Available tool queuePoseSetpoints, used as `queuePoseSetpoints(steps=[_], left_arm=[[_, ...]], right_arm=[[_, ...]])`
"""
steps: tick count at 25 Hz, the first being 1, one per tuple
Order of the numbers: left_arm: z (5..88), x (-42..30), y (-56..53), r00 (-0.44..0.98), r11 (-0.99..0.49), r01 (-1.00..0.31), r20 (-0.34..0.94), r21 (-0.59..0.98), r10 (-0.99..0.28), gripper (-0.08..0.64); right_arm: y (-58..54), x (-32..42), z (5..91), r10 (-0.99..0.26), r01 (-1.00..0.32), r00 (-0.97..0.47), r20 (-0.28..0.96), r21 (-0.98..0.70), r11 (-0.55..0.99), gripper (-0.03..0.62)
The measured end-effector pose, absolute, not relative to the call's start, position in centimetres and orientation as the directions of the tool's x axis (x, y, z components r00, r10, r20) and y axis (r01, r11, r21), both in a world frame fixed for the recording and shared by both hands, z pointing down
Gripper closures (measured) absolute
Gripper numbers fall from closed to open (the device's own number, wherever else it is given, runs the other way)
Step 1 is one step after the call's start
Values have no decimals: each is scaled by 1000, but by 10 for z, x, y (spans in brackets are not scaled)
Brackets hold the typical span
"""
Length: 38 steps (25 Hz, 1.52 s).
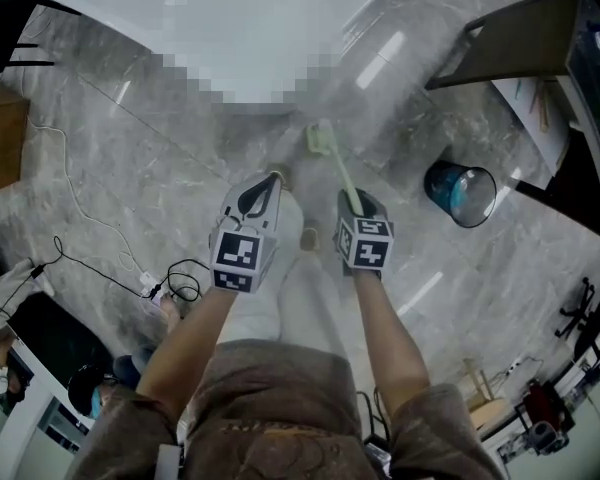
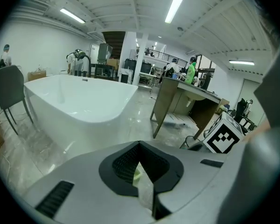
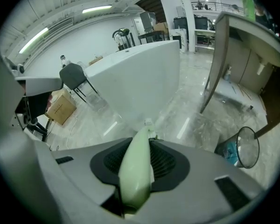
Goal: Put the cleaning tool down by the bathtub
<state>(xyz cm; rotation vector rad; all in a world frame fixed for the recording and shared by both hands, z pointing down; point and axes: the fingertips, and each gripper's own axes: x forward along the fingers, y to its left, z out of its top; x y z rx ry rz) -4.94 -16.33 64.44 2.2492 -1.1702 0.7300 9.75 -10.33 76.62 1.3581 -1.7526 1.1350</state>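
Right gripper sits just ahead of the person's body, and its fingers are clenched on the pale green handle of the cleaning tool. In the right gripper view the handle fills the gap between the dark pads and runs forward to a small head with white bristles. In the head view the tool slants away from the gripper, up and a little to the left, and its head lies toward the foot of the bathtub. Whether the head touches the floor cannot be told.

The left gripper is beside the right one, apart from the tool. Its fingers are pressed together at the tips. A sliver of pale green shows through the slit behind them, too small to identify.

A round bin with blue inside stands on the grey marble floor to the right of the tool, well apart from it. The white bathtub lies straight ahead across the floor. A brown desk stands to its right, beyond the bin
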Motion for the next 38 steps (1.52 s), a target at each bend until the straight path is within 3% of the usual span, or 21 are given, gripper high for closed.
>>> queuePoseSetpoints(steps=[19,38], left_arm=[[727,-43,-177,492,-504,-840,670,199,-556,554],[748,-51,-173,494,-500,-840,677,211,-546,555]], right_arm=[[-109,96,874,-346,-971,-238,908,-232,59,479],[-120,86,922,-240,-976,-217,946,-217,25,479]])
